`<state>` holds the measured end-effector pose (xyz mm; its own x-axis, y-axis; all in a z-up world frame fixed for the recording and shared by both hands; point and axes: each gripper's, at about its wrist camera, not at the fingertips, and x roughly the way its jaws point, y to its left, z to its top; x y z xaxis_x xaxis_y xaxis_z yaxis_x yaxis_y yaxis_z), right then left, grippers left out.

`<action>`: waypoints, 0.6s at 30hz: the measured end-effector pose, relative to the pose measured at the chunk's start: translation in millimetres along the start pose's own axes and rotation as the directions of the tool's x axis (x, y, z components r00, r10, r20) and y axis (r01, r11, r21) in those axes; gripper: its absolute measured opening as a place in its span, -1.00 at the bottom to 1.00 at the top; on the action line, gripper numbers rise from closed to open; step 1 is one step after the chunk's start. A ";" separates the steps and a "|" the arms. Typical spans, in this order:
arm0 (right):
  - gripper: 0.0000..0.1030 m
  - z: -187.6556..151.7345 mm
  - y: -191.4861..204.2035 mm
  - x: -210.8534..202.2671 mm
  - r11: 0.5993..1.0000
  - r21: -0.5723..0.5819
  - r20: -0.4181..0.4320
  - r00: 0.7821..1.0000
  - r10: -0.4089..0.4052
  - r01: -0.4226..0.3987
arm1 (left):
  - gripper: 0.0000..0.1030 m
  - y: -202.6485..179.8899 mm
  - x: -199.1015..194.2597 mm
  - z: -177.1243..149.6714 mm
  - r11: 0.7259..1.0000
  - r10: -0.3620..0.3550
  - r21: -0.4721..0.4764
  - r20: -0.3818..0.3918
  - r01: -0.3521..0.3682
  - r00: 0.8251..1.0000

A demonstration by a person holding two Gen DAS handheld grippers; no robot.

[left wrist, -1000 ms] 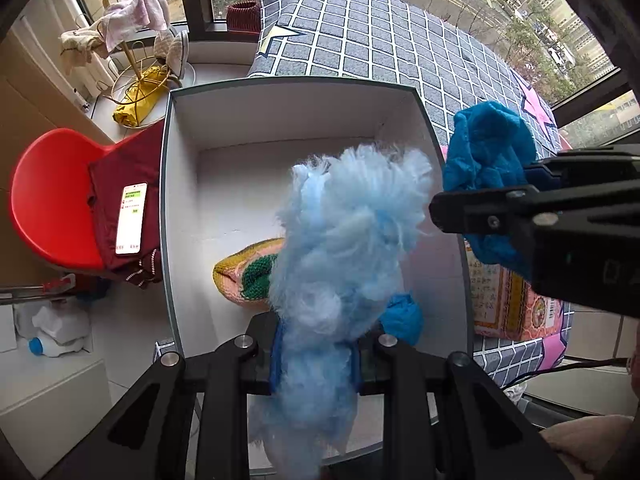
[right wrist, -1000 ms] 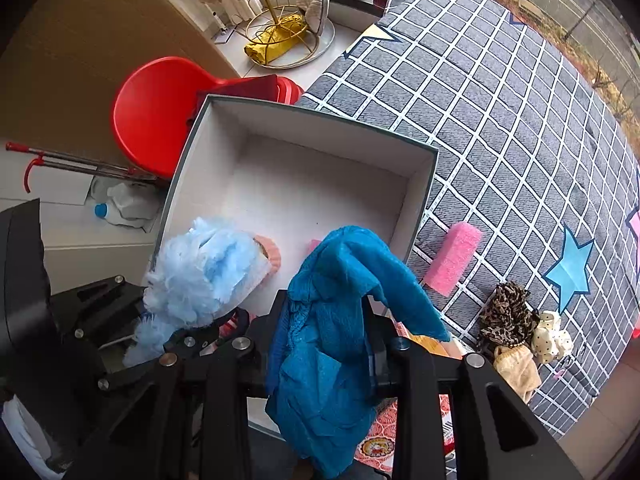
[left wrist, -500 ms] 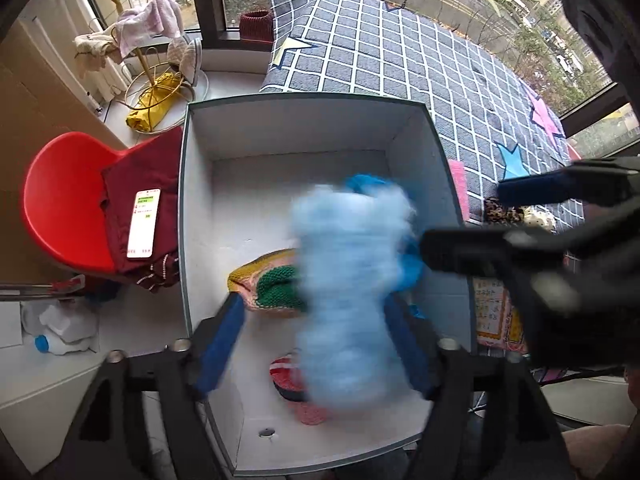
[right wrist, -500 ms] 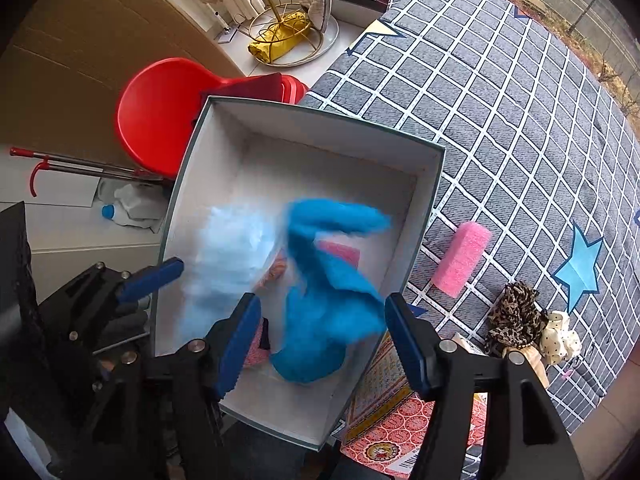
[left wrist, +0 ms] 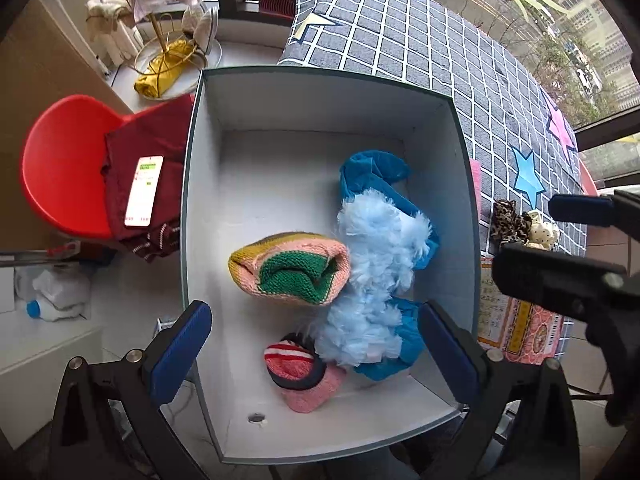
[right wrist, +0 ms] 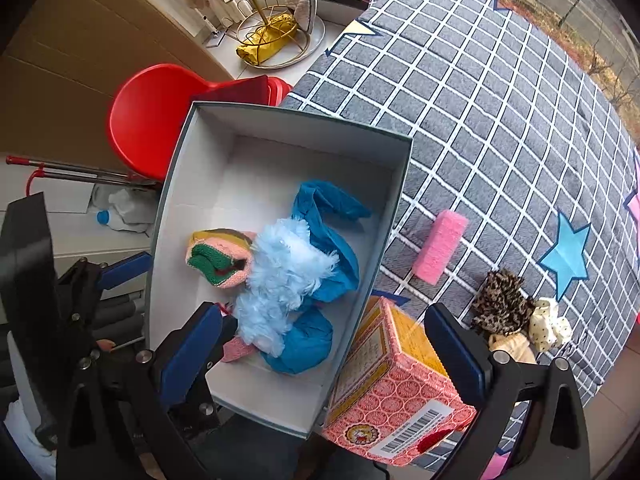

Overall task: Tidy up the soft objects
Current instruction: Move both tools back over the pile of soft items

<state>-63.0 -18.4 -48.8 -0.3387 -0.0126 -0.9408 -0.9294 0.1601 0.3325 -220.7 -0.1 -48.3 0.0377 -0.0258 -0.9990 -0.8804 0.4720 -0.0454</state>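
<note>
A white box (left wrist: 192, 200) holds a light blue fluffy item (left wrist: 372, 272) lying on a blue cloth (left wrist: 372, 172). Beside them are a yellow, pink and green knitted piece (left wrist: 292, 268) and a red-striped pink sock (left wrist: 300, 372). My left gripper (left wrist: 314, 316) hangs above the box, jaws opening wide, nothing between the pads. My right gripper (right wrist: 324, 324) hovers over the box's near right corner, its jaws also opening and empty. On the checked blanket lie a pink sponge (right wrist: 440, 248), a leopard-print piece (right wrist: 500, 296) and a cream dotted piece (right wrist: 548, 324).
A pink and yellow patterned carton (right wrist: 392, 392) stands against the box's right side. Left of the box is a red chair (left wrist: 60, 168) with a maroon cloth and a phone (left wrist: 144, 190). A gold rack (left wrist: 172, 60) with cloths stands at the window.
Both grippers went from shut to wide open. The fluffy item fell from the left one and the blue cloth from the right one, and both now lie in the box.
</note>
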 end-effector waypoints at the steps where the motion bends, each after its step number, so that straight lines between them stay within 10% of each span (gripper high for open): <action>1: 0.98 -0.8 -0.8 -1.4 1.000 0.001 0.004 1.000 -0.001 0.001 | 1.00 0.1 -0.2 -0.1 1.000 -0.001 -0.003 -0.004 0.001 1.000; 18: 0.98 -16.8 -40.6 -25.2 0.997 0.083 0.044 0.999 -0.009 0.005 | 1.00 -21.3 -5.2 4.3 0.998 0.060 0.032 -0.037 -0.059 0.998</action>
<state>-19.3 -41.1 -37.5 -0.3238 0.0299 -0.9456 -0.9157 0.2413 0.3212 -200.0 -6.2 -42.1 -0.0323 -0.0298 -0.9990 -0.8656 0.5005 0.0131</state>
